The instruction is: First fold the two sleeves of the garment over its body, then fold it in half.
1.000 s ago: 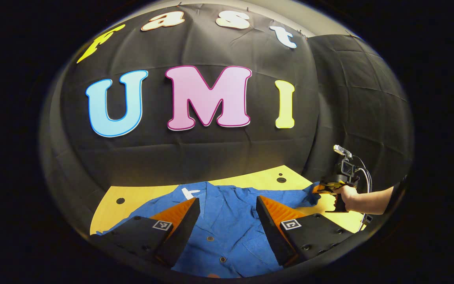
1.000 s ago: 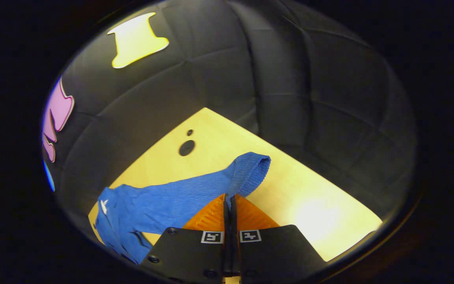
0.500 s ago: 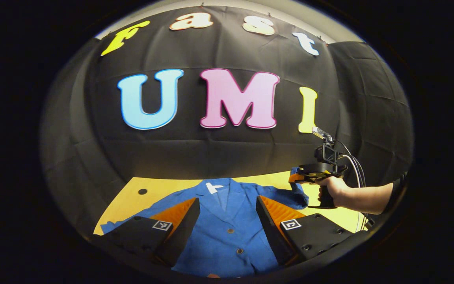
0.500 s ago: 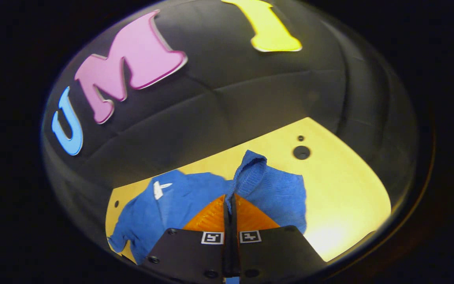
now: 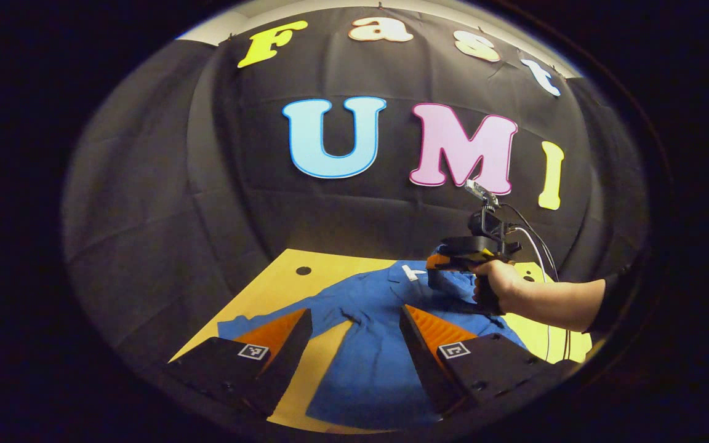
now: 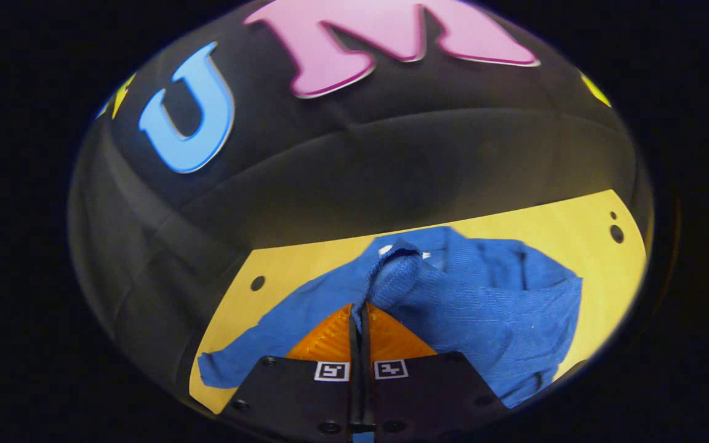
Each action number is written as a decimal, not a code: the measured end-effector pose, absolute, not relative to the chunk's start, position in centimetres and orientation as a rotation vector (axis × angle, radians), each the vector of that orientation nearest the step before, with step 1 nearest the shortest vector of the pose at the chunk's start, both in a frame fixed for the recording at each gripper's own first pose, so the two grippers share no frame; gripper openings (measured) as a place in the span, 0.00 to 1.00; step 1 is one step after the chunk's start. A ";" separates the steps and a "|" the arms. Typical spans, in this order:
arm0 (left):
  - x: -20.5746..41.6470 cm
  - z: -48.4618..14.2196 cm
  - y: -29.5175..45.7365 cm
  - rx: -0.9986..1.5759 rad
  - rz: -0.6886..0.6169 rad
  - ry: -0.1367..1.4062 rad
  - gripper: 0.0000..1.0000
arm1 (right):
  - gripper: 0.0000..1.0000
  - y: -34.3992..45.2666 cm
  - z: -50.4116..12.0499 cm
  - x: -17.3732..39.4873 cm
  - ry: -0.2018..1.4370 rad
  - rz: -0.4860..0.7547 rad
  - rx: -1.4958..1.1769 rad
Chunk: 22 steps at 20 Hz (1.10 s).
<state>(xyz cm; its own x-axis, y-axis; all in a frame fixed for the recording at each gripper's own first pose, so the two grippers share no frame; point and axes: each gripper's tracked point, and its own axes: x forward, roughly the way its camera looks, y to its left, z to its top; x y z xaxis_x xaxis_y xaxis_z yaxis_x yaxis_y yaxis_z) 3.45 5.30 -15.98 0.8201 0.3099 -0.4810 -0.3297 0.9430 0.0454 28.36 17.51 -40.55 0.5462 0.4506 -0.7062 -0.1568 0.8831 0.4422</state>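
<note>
While garment (image 5: 379, 344) covers yellow table (image 5: 268, 289), black cloth wall (image 5: 164, 203) behind.

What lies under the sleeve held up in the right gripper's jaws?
The blue shirt's body, spread on the yellow table, lies beneath the lifted sleeve. The part directly under the cuff is covered.

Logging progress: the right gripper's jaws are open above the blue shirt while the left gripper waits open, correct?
Not quite. In the right gripper view, the right gripper has its jaws shut on the blue shirt's sleeve cuff. The left gripper does wait open.
</note>
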 end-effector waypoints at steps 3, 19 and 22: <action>2.0 -16.9 9.4 -0.076 0.424 0.506 0.82 | 0.01 23.7 -42.8 26.5 0.958 0.400 0.315; -1.4 -33.2 28.0 -0.309 0.795 0.660 0.84 | 0.99 20.6 -36.7 20.8 0.603 0.472 0.100; -0.7 -36.6 29.3 -0.327 0.826 0.753 0.84 | 0.98 17.2 -33.9 18.4 0.524 0.461 0.111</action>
